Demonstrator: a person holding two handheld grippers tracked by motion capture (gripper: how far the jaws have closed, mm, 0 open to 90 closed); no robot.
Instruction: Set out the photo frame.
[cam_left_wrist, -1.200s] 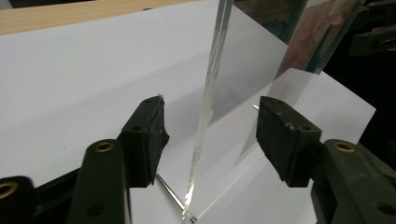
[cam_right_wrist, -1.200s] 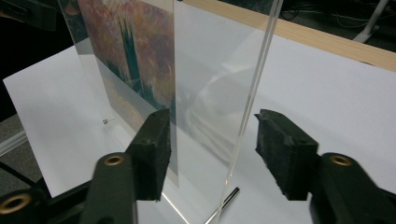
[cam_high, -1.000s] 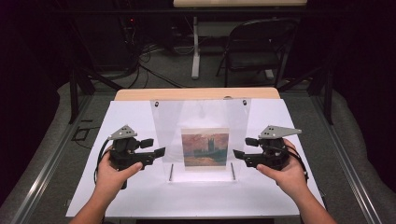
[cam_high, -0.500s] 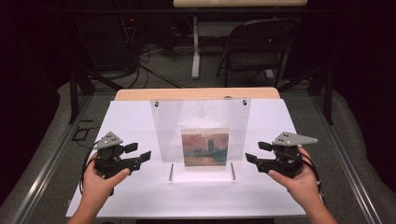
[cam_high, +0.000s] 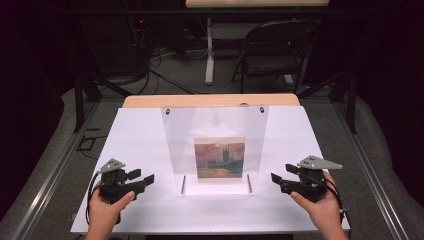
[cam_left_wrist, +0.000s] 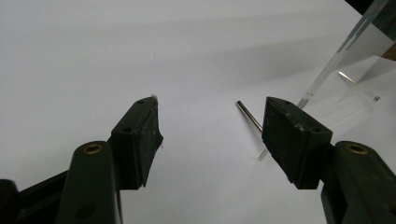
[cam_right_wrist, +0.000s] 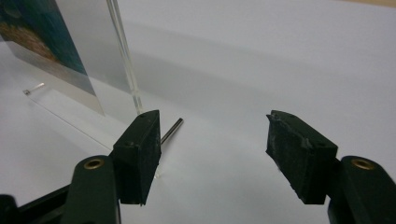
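A clear acrylic stand (cam_high: 215, 135) leans at the middle of the white table (cam_high: 140, 135), with a painted picture card (cam_high: 220, 159) resting against it. Two thin metal pins (cam_high: 183, 184) (cam_high: 249, 183) stick out at its foot. My left gripper (cam_high: 142, 179) sits low at the front left, held by a hand, open and holding nothing; one pin (cam_left_wrist: 248, 116) and the stand's edge (cam_left_wrist: 336, 58) lie beyond its jaws. My right gripper (cam_high: 277, 181) is at the front right, also open and holding nothing, with the card (cam_right_wrist: 44, 44) and a pin (cam_right_wrist: 172, 129) ahead to its left.
The table's far edge is a wooden strip (cam_high: 210, 100). Behind it stand a dark folding chair (cam_high: 275, 55), a table leg (cam_high: 210, 55) and loose cables on the floor. Metal rails (cam_high: 45, 175) run along both sides of the table.
Both hands have drawn their grippers back toward the front edge and outward, away from the stand. Both stay open.
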